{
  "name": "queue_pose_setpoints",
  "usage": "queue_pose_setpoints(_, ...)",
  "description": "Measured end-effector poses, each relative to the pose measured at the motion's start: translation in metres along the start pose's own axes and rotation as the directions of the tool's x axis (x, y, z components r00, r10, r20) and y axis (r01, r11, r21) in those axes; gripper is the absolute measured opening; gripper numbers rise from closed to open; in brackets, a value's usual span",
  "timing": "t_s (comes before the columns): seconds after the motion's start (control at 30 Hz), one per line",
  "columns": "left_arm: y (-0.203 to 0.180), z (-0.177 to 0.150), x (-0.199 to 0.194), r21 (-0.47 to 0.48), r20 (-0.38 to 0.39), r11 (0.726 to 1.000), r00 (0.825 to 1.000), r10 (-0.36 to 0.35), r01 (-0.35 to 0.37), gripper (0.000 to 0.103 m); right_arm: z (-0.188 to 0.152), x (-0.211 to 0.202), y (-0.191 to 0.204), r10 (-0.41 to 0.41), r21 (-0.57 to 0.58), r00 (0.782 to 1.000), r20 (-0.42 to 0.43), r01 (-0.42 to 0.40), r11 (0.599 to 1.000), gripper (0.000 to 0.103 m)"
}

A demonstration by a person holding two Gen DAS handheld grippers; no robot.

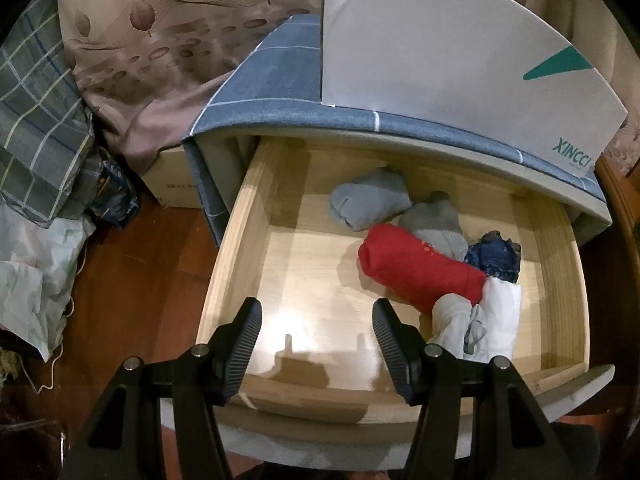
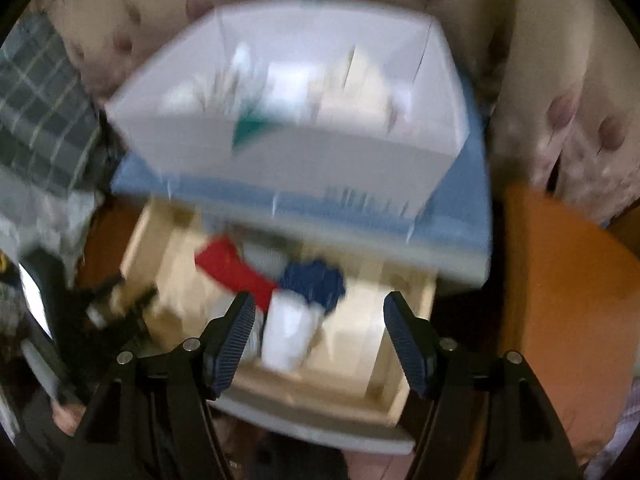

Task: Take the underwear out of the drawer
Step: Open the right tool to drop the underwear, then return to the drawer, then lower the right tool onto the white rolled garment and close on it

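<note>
**Reaching into an open drawer of folded garments**

Showing left claw with jaws wide and nothing between them, poised over the bare front-left floor of the wooden drawer. Showing right claw likewise parted and empty, above the front of the same drawer; view heavily blurred.

Risks, as judged: closing on the wrong roll, since the bundles lie touching one another; dragging a neighbour out along with the chosen piece; snagging the lacy dark blue garment on a ribbed pad; misjudging depth in the blurred right view and striking the drawer front.

Contents of drawer, right half: two grey rolls at the back, red roll lying diagonally, dark blue garment beside it, white bundle nearest the front. Left half bare. White box standing on the cabinet top; contents unclear.
</note>
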State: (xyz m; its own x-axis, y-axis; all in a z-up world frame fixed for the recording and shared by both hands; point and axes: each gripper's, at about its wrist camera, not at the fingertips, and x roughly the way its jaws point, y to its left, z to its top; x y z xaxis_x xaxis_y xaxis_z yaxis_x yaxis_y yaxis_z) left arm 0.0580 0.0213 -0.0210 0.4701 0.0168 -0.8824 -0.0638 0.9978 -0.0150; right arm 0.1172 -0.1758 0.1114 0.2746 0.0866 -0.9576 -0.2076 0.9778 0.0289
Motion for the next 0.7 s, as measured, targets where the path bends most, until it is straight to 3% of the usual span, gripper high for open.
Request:
queue_pose_setpoints(0.13,0.001,-0.001,0.001,-0.006,-0.005,1.0,1.0,-0.001,0.001,0.059,-0.024,0.061,0.003,0.065,0.061,0.988,-0.143,-0.057,0.996,0.063)
queue_pose_setpoints(0.27,0.002,0.0,0.0,-0.007,-0.005,1.0,1.0,-0.003,0.003,0.059,-0.035,0.108,0.007,0.099,0.117,0.969,-0.227,-0.074,0.99,0.062)
queue_pose_setpoints(0.63,0.002,0.0,0.001,-0.009,-0.006,1.0,1.0,-0.011,0.011,0.059,-0.043,0.176,0.027,0.064,0.105,0.942,-0.33,-0.031,0.994,0.061)
queue_pose_setpoints(0.7,0.001,0.0,0.002,-0.008,-0.006,1.0,1.0,-0.01,0.01,0.059,-0.044,0.182,0.029,0.058,0.102,0.938,-0.341,-0.024,0.995,0.057)
